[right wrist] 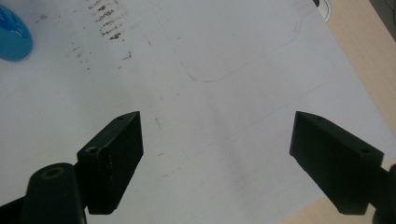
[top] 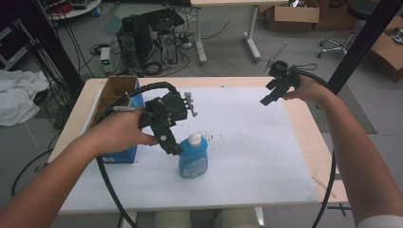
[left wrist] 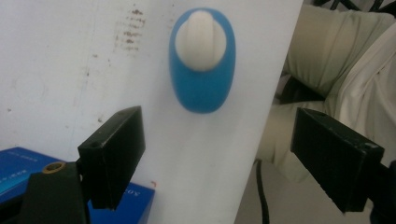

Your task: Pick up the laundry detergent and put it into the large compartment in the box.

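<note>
Near us stood the blue bottle; we held the left gripper wide above it, the right gripper wide, far right.

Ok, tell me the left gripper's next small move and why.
Probably lower the left gripper straight down: its jaws stand wide open above the upright blue bottle, not touching it, with the white cap between and beyond them. Then close.

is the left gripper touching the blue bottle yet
Apart. The left gripper view shows the left gripper open above the blue bottle, white sheet visible between its fingers and the bottle.
</note>
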The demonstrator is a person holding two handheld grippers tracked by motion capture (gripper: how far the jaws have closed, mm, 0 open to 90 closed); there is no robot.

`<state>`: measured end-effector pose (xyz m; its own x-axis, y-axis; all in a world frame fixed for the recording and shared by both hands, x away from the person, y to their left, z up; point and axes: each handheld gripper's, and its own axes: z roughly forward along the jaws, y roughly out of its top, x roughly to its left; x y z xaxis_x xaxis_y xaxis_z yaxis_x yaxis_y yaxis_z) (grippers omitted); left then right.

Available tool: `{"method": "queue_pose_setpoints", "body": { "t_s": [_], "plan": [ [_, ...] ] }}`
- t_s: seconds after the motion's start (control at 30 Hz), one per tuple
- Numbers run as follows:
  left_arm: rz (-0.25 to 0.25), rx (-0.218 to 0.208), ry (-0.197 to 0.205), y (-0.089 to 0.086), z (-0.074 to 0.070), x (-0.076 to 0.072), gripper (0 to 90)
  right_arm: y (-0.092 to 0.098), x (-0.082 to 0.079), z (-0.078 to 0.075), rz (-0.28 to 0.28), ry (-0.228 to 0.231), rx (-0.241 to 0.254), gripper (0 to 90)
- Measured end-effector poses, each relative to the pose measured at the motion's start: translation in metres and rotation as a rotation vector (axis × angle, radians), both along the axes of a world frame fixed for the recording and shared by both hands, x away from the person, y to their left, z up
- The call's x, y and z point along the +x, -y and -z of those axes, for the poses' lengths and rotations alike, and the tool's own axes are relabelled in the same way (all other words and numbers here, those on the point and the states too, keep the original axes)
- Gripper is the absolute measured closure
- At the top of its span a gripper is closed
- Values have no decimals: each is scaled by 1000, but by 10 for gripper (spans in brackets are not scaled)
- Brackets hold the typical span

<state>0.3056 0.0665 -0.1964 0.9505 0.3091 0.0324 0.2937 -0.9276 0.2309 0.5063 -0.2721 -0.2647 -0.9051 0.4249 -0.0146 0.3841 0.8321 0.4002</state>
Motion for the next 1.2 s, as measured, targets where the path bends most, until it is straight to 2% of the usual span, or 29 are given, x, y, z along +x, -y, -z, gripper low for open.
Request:
{"method": "queue_pose_setpoints", "body": {
  "t_s": [0.2, 0.63, 0.97, 1.2],
  "plan": [
    [16, -9, -3, 12, 3, 0, 185, -1, 1, 1, -5, 0, 3, 174],
    [-1, 17, 3, 26, 11, 8, 185, 2, 1, 0, -7, 1, 9, 176],
    [30, 38, -2, 40, 30, 14, 188, 2, 0, -1, -6, 2, 16, 176],
    [18, 46, -15, 46, 43, 19, 186, 2, 1, -2, -9, 3, 18, 177]
  ]
}}
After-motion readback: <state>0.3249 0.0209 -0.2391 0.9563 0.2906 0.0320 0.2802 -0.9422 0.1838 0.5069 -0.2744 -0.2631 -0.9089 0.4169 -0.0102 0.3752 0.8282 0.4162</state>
